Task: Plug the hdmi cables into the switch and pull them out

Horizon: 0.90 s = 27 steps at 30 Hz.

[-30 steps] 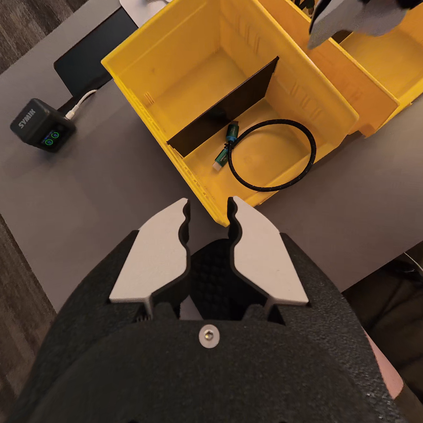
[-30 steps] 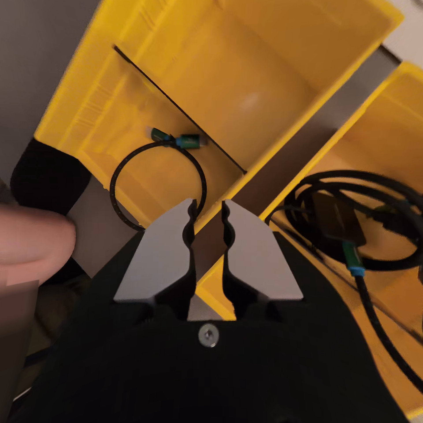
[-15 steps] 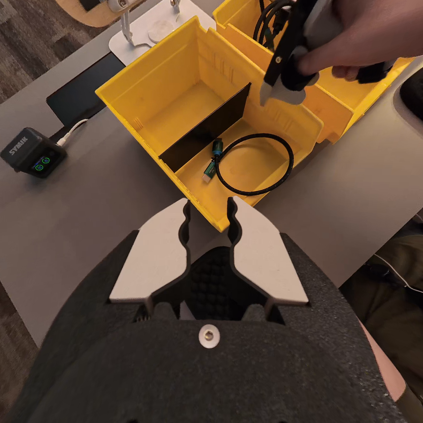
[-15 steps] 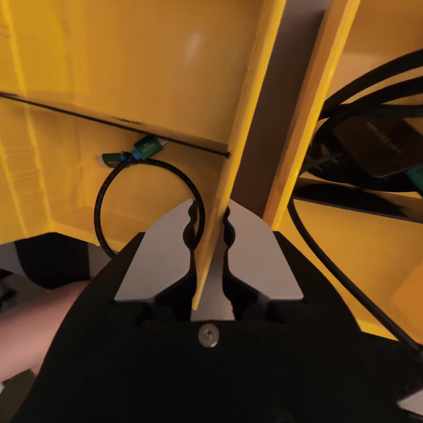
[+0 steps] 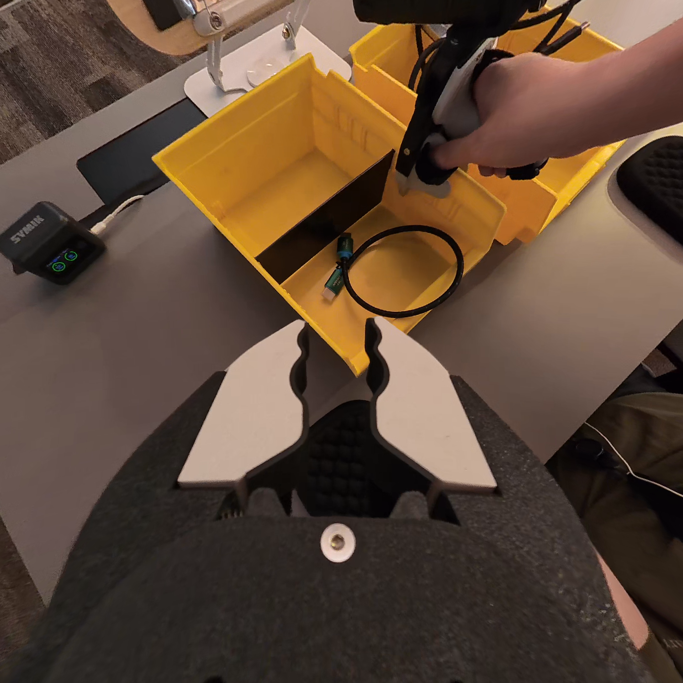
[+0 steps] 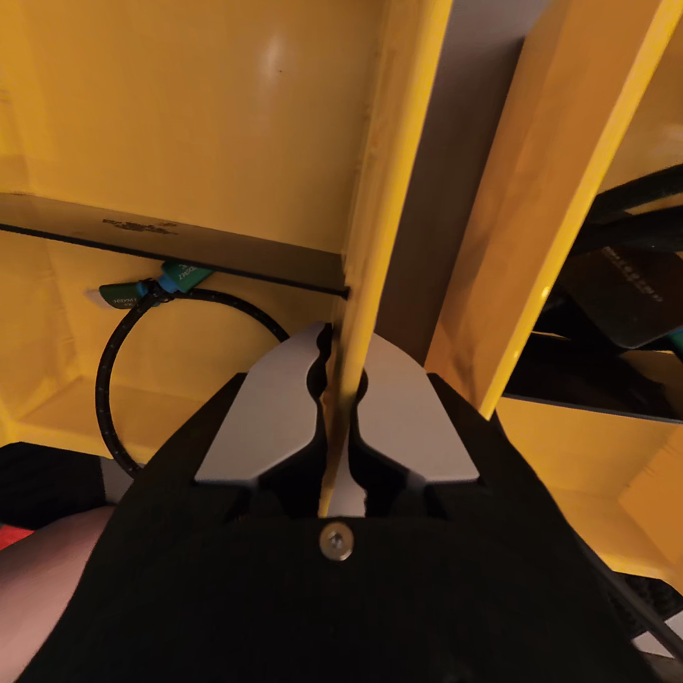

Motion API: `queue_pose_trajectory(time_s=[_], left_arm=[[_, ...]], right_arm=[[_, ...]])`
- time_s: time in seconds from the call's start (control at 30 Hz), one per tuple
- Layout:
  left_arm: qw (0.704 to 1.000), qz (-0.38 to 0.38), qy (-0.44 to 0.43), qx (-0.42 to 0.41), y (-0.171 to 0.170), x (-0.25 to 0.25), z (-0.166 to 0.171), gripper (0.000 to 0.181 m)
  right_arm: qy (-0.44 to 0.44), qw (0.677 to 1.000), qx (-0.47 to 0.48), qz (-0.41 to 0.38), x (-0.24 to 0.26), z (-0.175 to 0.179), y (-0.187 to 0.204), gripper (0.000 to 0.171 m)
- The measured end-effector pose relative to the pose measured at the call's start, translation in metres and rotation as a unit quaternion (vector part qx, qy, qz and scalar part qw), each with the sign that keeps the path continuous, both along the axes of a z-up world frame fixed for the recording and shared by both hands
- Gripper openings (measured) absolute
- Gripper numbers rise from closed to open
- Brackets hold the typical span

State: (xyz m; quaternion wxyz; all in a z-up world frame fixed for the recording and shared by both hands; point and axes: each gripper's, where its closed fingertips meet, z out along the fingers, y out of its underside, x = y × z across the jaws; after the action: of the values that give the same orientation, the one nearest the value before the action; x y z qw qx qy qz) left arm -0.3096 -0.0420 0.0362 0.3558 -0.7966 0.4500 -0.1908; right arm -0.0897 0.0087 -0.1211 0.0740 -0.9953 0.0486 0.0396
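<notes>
Left wrist view, read from the left: a small black charger box (image 5: 50,242) with a lit display sits on the grey table (image 5: 148,332), well apart from the work, with a white lead running behind it. The left gripper (image 5: 335,327) hangs above the table just short of the near corner of the yellow bin (image 5: 236,148), its jaws parted by a moderate gap and holding nothing. Inside that bin, in the nearer compartment this side of the black divider (image 5: 332,218), lies the short HDMI cable (image 5: 406,273), coiled in one loop with both green plugs (image 5: 334,284) together at the loop's left. It looks light and springy, its braided jacket likely to slide or uncurl if pinched; the stiff plug bodies seem the better place to take hold, gripped across their flat faces. Further right, the right gripper (image 5: 419,186), held in a hand (image 5: 525,107), is clamped on the bin's right wall; the right wrist view shows the jaws nearly closed with the yellow wall (image 6: 362,258) pinched between them. Beyond it, the second yellow bin (image 6: 536,221) holds a tangle of thicker black cables and a dark box, apparently the switch (image 6: 628,295). The bin walls and divider crowd any reach for the plugs, and the tangle may snag the switch.
</notes>
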Motion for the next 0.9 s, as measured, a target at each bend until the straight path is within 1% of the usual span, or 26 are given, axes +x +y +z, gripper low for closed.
queue_pose_trajectory(time_s=[0.1, 0.17, 0.27, 0.33, 0.43, 0.47, 0.5, 0.53, 0.6, 0.63, 0.67, 0.77, 0.83, 0.9], left_arm=[[1.000, 0.010, -0.004, 0.020, 0.002, -0.001, 0.008, 0.027], [0.997, 0.030, -0.019, 0.064, 0.007, -0.003, 0.025, 0.027], [0.989, 0.047, -0.082, 0.113, 0.002, 0.000, 0.059, 0.028], [0.981, 0.048, -0.132, 0.135, -0.008, 0.001, 0.079, 0.029], [0.968, 0.053, -0.186, 0.158, -0.024, 0.000, 0.101, 0.027], [0.965, 0.046, -0.197, 0.167, -0.030, 0.001, 0.106, 0.022], [0.962, 0.035, -0.206, 0.175, -0.038, 0.003, 0.111, 0.012], [0.960, 0.023, -0.213, 0.183, -0.045, 0.005, 0.114, 0.008], [0.959, -0.006, -0.213, 0.188, -0.061, 0.014, 0.116, 0.008], [0.959, -0.019, -0.207, 0.192, -0.067, 0.019, 0.114, 0.012], [0.960, -0.030, -0.198, 0.197, -0.072, 0.025, 0.113, 0.020], [0.962, -0.061, -0.157, 0.216, -0.079, 0.047, 0.105, 0.032], [0.965, -0.105, -0.110, 0.212, -0.082, 0.069, 0.089, 0.048], [0.966, -0.167, -0.023, 0.195, -0.086, 0.094, 0.058, 0.051]], right_arm=[[0.049, 0.999, -0.008, -0.011, -0.013, 0.010, 0.000, 0.007], [0.022, 0.999, -0.013, 0.033, -0.017, 0.024, 0.002, 0.005], [0.020, 0.997, -0.023, 0.073, -0.025, 0.051, 0.005, 0.007], [0.014, 0.994, -0.019, 0.105, -0.027, 0.075, 0.008, 0.005], [0.007, 0.989, -0.014, 0.148, -0.020, 0.118, 0.005, 0.005], [0.004, 0.987, -0.013, 0.158, -0.013, 0.134, 0.001, 0.006], [0.000, 0.987, -0.012, 0.158, -0.002, 0.150, -0.005, 0.006], [-0.004, 0.988, -0.012, 0.153, 0.011, 0.167, -0.012, 0.006], [-0.010, 0.989, -0.002, 0.150, 0.043, 0.208, -0.028, 0.007], [-0.015, 0.990, 0.009, 0.142, 0.065, 0.230, -0.036, 0.007], [-0.018, 0.992, 0.021, 0.125, 0.090, 0.251, -0.046, 0.007], [-0.011, 0.996, 0.069, 0.050, 0.177, 0.305, -0.083, 0.006], [-0.008, 0.995, 0.103, -0.010, 0.241, 0.327, -0.114, 0.006], [-0.013, 0.989, 0.130, -0.068, 0.302, 0.332, -0.148, 0.005]])
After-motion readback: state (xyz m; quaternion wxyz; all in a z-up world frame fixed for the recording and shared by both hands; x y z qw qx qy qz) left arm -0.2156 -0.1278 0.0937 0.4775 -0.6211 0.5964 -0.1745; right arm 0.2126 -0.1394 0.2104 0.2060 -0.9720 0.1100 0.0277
